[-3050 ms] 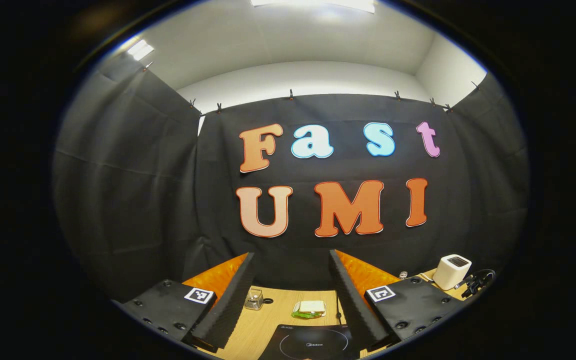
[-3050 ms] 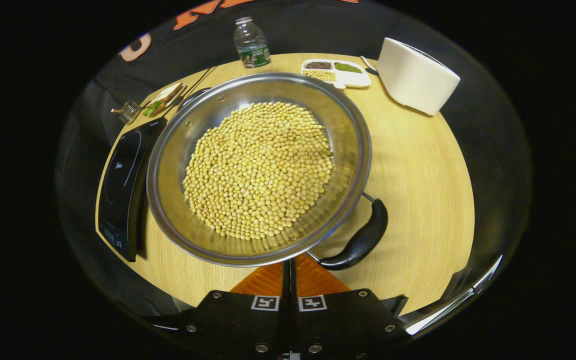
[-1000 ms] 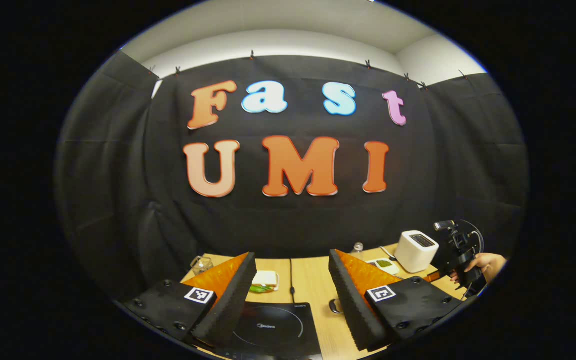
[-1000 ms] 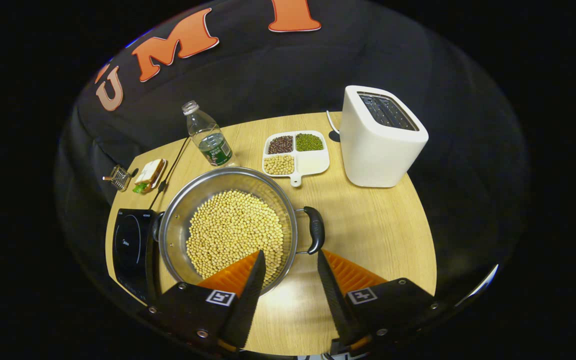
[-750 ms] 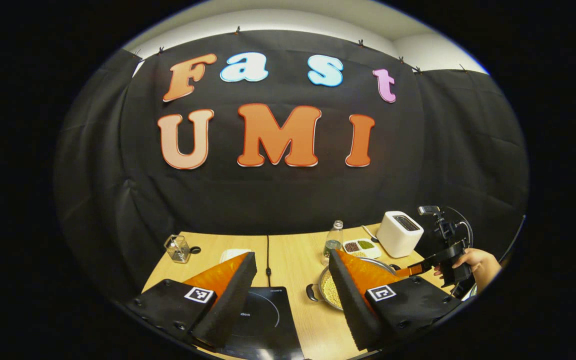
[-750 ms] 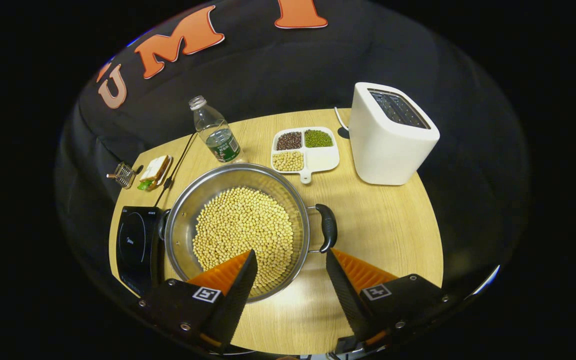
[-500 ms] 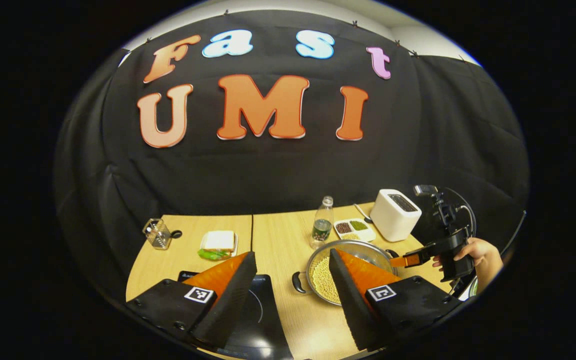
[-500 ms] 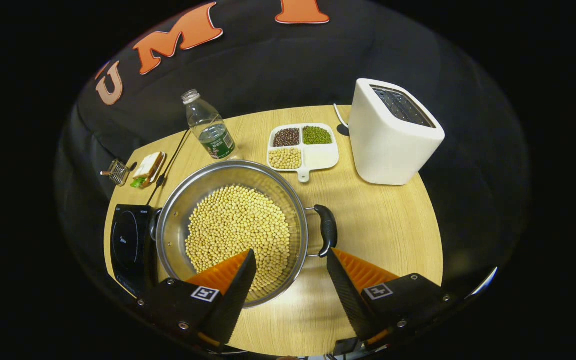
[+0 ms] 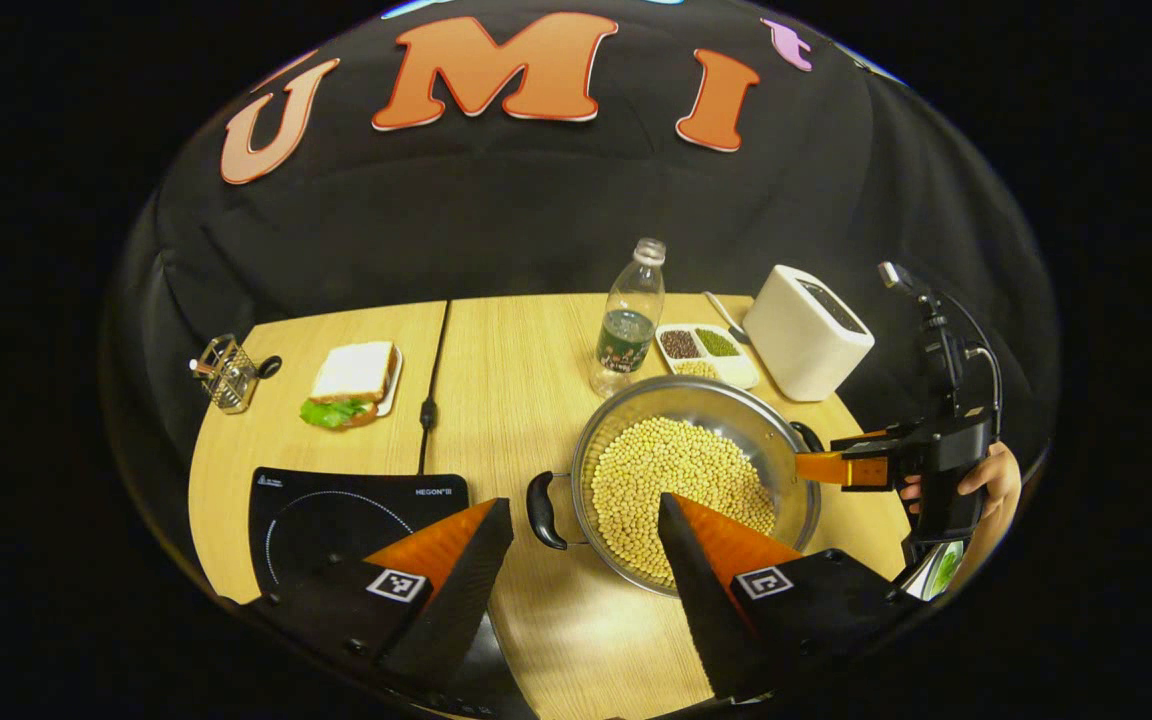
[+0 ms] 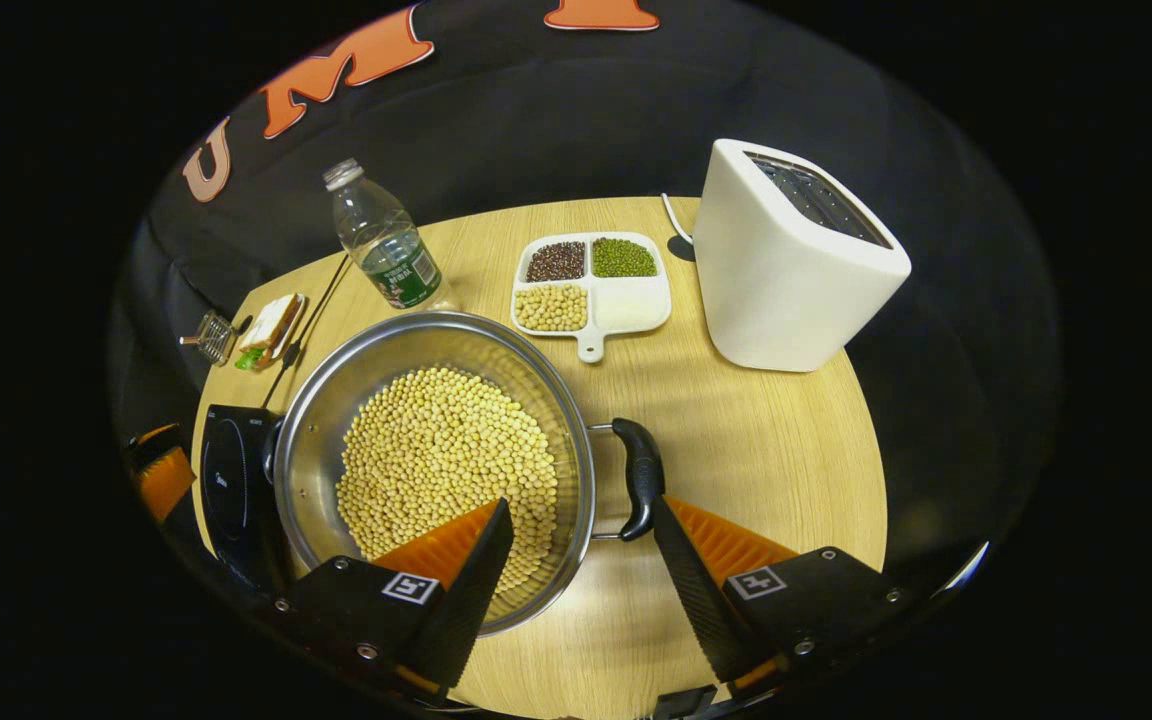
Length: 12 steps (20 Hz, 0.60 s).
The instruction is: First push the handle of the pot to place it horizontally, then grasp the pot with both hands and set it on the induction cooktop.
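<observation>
We see the round stainless-steel pot point(image 10: 436, 450), filled with pale yellow beans point(image 10: 446, 465), standing on the light wooden tabletop point(image 10: 766, 450) just beside the flat black induction cooktop point(image 9: 336, 510); in the left gripper view the cooktop lies to the pot's left with a strip of bare wood between them. The pot's two black curved handles point sideways: one point(image 9: 539, 510) toward the cooktop, the other point(image 10: 638, 478) toward the open side of the tabletop.

Our left tool point(image 9: 584, 540) hangs above the near edge of the tabletop with its fingers spread wide apart, gripping nothing; the pot's nearer handle sits between and beyond the fingertips. Our right tool point(image 10: 583, 545) is likewise spread wide and empty, its one finger over the beans at the pot's near rim, the other just beside the outer black handle; we cannot tell whether it touches. In the left gripper view we also see the right tool farther off, with a hand point(image 9: 986, 485) around its grip.

Behind the pot stand a clear plastic bottle point(image 10: 381, 240), a white divided dish of dark, green and yellow beans point(image 10: 591, 285), and a white toaster point(image 10: 786, 260). Farther left lie a sandwich on a small plate point(image 9: 354, 375) and a small wire holder point(image 9: 224, 372). A black cable point(image 9: 431, 390) runs across the tabletop to the cooktop.
</observation>
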Tool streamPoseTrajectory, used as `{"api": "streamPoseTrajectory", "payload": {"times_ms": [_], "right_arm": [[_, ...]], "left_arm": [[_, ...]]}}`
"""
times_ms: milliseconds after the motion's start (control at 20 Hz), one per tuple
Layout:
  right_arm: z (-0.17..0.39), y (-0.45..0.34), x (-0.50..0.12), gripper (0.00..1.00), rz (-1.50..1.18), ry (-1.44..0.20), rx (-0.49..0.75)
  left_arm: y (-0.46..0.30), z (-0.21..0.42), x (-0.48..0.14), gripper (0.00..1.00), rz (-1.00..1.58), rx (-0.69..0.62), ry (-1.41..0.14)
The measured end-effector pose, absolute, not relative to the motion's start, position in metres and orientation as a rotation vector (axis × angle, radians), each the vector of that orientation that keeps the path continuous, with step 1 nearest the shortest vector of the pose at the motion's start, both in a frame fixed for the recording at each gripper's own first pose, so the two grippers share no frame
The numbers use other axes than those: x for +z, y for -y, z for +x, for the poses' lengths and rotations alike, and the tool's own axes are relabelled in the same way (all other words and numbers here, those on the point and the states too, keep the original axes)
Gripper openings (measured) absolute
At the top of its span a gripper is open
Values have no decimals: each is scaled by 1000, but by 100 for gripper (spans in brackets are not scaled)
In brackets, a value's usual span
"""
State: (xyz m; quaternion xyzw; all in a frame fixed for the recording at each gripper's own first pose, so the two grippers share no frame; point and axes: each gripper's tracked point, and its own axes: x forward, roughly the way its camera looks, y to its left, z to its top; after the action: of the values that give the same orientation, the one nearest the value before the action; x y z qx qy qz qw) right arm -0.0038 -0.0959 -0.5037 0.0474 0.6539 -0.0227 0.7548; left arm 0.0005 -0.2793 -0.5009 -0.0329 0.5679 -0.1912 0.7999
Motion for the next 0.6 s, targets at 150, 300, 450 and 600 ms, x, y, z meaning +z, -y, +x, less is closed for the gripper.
{"api": "streamPoseTrajectory", "payload": {"times_ms": [150, 300, 450, 600], "right_arm": [[-6, 101, -517, 90, 87, -1451, -61], [-9, 102, -527, 90, 89, -1473, -60], [-8, 106, -537, 90, 74, -1488, -69], [-6, 109, -548, 90, 74, -1504, -78]], "left_arm": [[284, -1, -532, 96, -40, -393, -1285], [284, -1, -561, 97, 7, -370, -1335], [278, -4, -585, 97, 56, -345, -1373], [276, -9, -606, 94, 73, -322, -1413]]}}
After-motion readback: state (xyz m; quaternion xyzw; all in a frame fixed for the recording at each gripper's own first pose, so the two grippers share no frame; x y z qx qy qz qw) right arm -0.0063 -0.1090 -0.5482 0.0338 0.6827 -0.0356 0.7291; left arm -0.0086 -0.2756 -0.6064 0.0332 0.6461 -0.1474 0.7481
